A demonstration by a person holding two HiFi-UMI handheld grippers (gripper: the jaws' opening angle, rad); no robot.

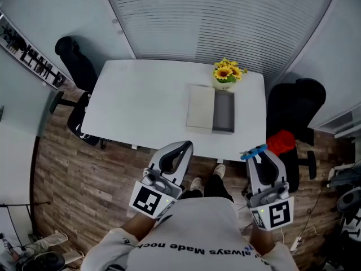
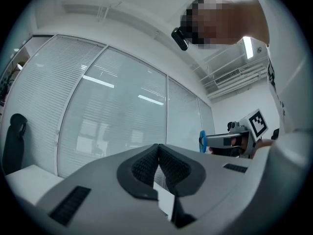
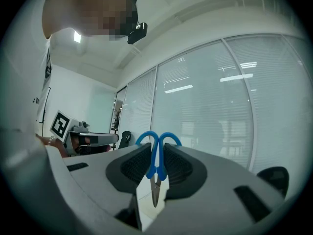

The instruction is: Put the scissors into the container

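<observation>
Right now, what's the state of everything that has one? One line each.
left hand-held gripper: shut, empty.
right hand-held gripper: shut on the scissors.
scissors: blades closed, clamped at the handles, not yet in the container.
container: open, on the table, looks empty.
lid: off, lying flat beside the container.
flowers: upright, behind the container.

Both tools held close to the person's body, pointing far: left tool (image 1: 183, 147) jaws pressed together, empty; right tool (image 1: 261, 152) clamped on scissors (image 3: 157, 156).
</observation>
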